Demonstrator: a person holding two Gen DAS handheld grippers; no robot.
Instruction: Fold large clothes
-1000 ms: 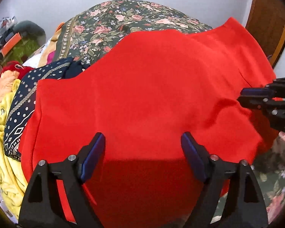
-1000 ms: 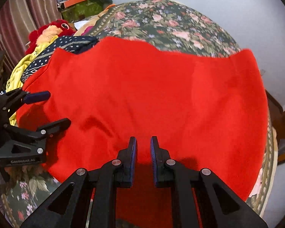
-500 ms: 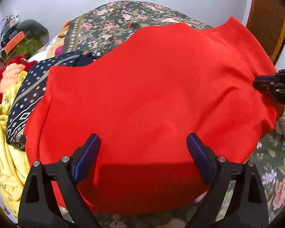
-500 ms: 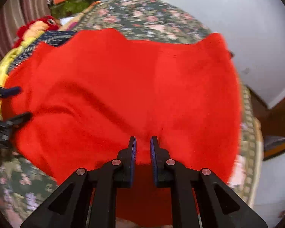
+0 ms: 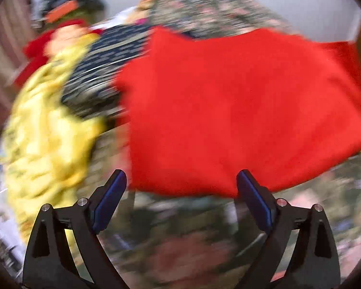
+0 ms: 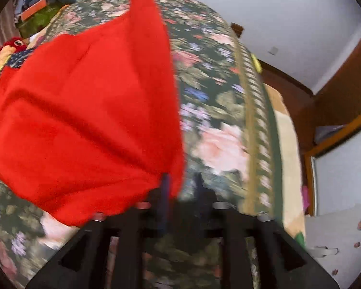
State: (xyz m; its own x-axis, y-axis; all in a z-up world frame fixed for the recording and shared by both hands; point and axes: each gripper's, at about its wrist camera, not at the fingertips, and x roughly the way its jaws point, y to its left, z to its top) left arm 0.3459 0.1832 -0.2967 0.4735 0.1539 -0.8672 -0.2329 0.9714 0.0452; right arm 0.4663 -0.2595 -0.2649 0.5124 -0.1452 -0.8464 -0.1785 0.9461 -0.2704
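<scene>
A large red garment [image 5: 240, 110] lies on the floral bedspread [image 5: 204, 240]; the left wrist view is blurred by motion. My left gripper [image 5: 180, 202] is open and empty, just short of the garment's near edge. In the right wrist view the red garment [image 6: 84, 120] fills the left half, its near right corner lying over my left finger. My right gripper [image 6: 181, 187] has its jaws a little apart, and the cloth corner sits at the left finger, not clearly pinched.
A yellow garment [image 5: 43, 139] and a navy patterned one [image 5: 101, 72] are piled at the left, with a red plush toy [image 6: 9, 48] behind. The bedspread's bordered edge [image 6: 252, 120] drops off at the right toward a wooden floor and door frame.
My left gripper has pulled back off the red garment and swung left. My right gripper has moved right along the garment's edge and its jaws have parted slightly.
</scene>
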